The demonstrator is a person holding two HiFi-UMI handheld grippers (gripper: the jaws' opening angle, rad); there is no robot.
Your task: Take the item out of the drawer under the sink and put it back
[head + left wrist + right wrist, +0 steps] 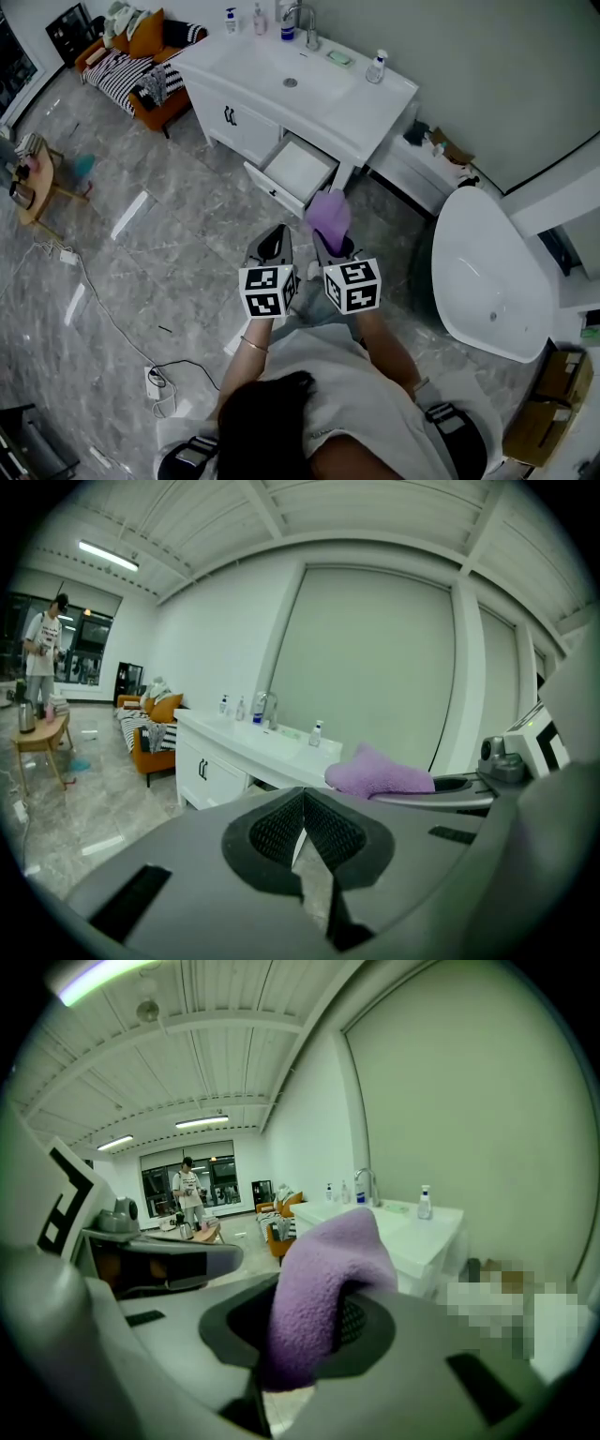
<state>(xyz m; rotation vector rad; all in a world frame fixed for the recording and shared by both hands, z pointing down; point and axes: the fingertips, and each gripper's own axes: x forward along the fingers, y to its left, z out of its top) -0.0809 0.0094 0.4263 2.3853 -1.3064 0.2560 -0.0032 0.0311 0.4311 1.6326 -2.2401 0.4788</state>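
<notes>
Purple fleece in the head view: a cloth [329, 217] pinched in the jaws of the right hand-held gripper [333, 242], up in the air over the grey marble floor [178, 244], near the front corner of the pulled-out drawer [298, 169] of the white vanity [375, 108]. Pale drawer bottom in plain sight. Left hand-held gripper [275, 234] just beside the right one, jaws pressed together. Sink basin [286, 67] sunk in the surface above the drawer, bottles [378, 66] near its rim. White bathtub [487, 281] close on the right, open floor on the left as far as an orange sofa [141, 70].

Left gripper view: ribbed pads [333, 834] meeting at their tips, a sliver of floor below the meeting point. Cloth off to the right, in front of the vanity's near end.

Right gripper view: cloth [323, 1269] clamped between the pads and drooping over them, most of the grip covered. Vanity corner ahead and to the right, a person [190, 1190] standing far back across the room.
</notes>
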